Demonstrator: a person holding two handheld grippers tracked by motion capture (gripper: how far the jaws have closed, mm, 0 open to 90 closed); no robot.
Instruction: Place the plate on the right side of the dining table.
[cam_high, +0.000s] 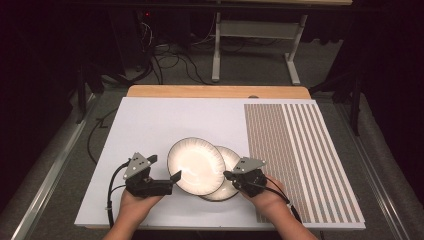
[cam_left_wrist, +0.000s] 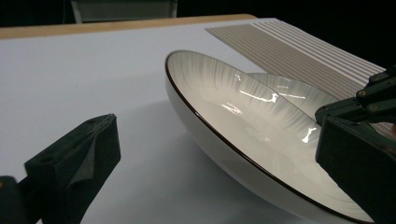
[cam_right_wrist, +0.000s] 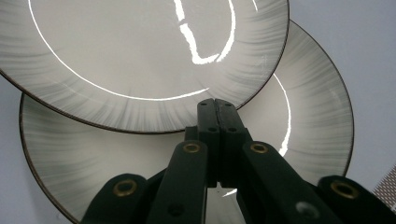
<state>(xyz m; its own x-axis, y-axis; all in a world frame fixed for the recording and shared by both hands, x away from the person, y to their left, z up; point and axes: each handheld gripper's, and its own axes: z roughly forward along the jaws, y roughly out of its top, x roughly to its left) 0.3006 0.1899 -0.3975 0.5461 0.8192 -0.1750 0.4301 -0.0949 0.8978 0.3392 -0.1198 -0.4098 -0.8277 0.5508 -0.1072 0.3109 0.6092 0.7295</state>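
Overhead, 2 plates overlap near the front of the white board (cam_high: 150, 120): the top plate (cam_high: 195, 164) leans on the bottom plate (cam_high: 231, 161). The left gripper (cam_high: 172, 179) sits at the top plate's left edge, the right gripper (cam_high: 229, 176) over the bottom plate.

Next, the left gripper view: jaws wide apart, top plate (cam_left_wrist: 243, 116) tilted between them, nothing pinched.

Lastly, the right gripper view: jaws pressed together, empty, tips at the top plate's (cam_right_wrist: 140, 56) rim above the bottom plate (cam_right_wrist: 93, 158).
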